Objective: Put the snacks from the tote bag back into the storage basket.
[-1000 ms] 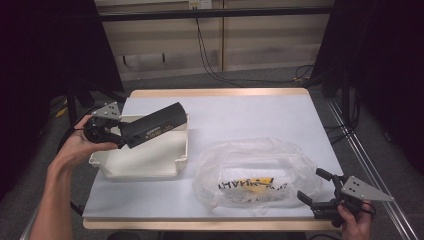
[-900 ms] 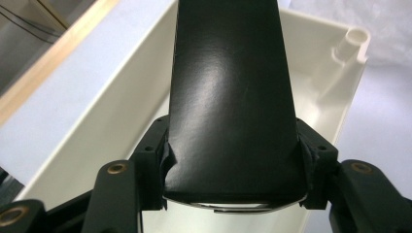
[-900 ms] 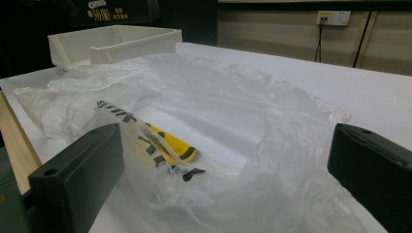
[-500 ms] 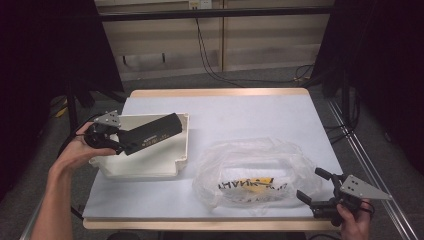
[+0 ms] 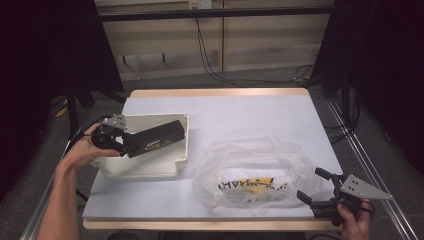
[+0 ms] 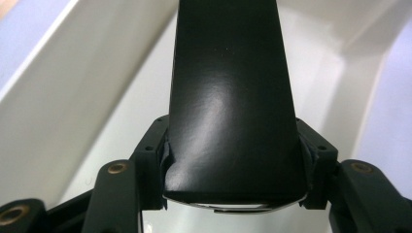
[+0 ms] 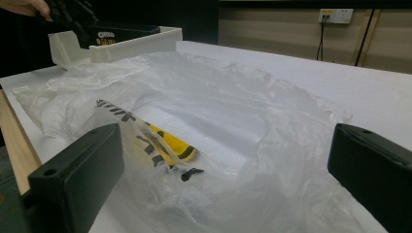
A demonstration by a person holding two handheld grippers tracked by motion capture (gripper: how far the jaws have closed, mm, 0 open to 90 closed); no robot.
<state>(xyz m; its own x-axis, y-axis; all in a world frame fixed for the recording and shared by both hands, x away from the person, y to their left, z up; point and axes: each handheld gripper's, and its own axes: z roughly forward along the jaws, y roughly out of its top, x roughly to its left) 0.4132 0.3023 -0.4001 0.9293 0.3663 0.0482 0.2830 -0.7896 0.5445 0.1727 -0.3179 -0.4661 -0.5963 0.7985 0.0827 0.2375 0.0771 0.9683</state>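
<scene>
Left hand-held gripper (image 5: 131, 146) clamped on one end of a long black box (image 5: 152, 140), jaws pressed against its two sides as seen in the left gripper view (image 6: 232, 97). Box held slanting over the white tray (image 5: 145, 167), far end pointing toward the tray's right wall, near end by the hand at the tray's left edge. Printed label visible along the box's side, too small to read. From the right gripper view, box (image 7: 119, 33) seen inside the tray (image 7: 136, 43), which sits at the far left of the desk (image 7: 301, 82).

Right hand-held gripper (image 5: 320, 192) at the near right corner of the desk (image 5: 240, 112), jaws apart, nothing between them; grey three-cornered plate on top. Jaws pointed toward the crumpled clear plastic bag (image 5: 255, 172), just beside its right edge, touching or not cannot be told. In the right gripper view, bag (image 7: 204, 111) spread wide directly ahead of the open jaws, with yellow and black print (image 7: 160, 141) showing through the film.

Bag lying between the two hand-held grippers, just right of the tray and near it, covering much of the desk's near half. Far half of the desk bare. Beyond the desk, dark frame rails, trailing cables on the floor and a wall socket (image 7: 336, 15) on the panelled wall.
</scene>
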